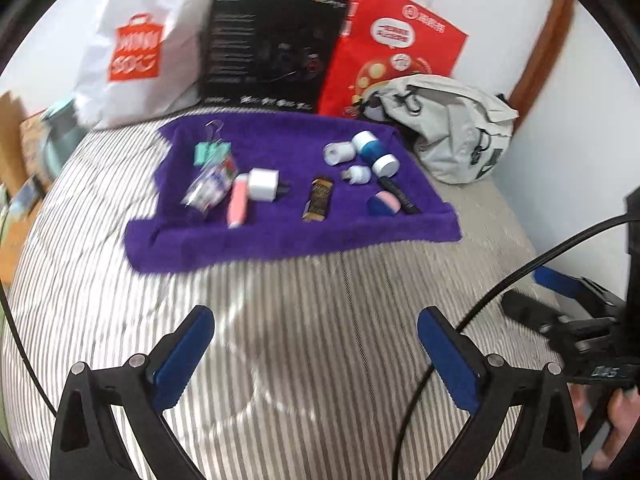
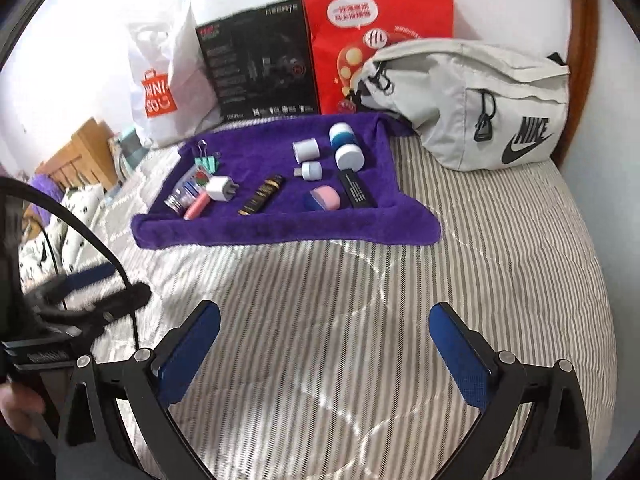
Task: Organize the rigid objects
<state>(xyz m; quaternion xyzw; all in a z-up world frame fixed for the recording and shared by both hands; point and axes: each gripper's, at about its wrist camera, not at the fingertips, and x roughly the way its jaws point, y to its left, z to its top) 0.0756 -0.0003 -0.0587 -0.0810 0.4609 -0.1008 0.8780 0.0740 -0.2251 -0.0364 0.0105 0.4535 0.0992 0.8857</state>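
Jars (image 2: 342,134) and charger (image 2: 221,189) on the towel (image 2: 280,228) look light, stiff; pinch their sides. Your left tongs (image 1: 314,334) and right tongs (image 2: 324,330) gape wide, empty.

The right gripper (image 2: 324,344) hangs with its blue-padded fingers (image 2: 190,354) spread wide above a striped bedcover (image 2: 500,264), nothing between them. Well ahead of the fingertips lies a purple towel (image 2: 288,230) strewn with small items — a white charger plug (image 2: 221,189), a pink tube (image 2: 197,205), a black box (image 2: 356,189). Beyond the right finger sits a grey waist bag (image 2: 472,100); left of the left finger, the other gripper (image 2: 96,284).
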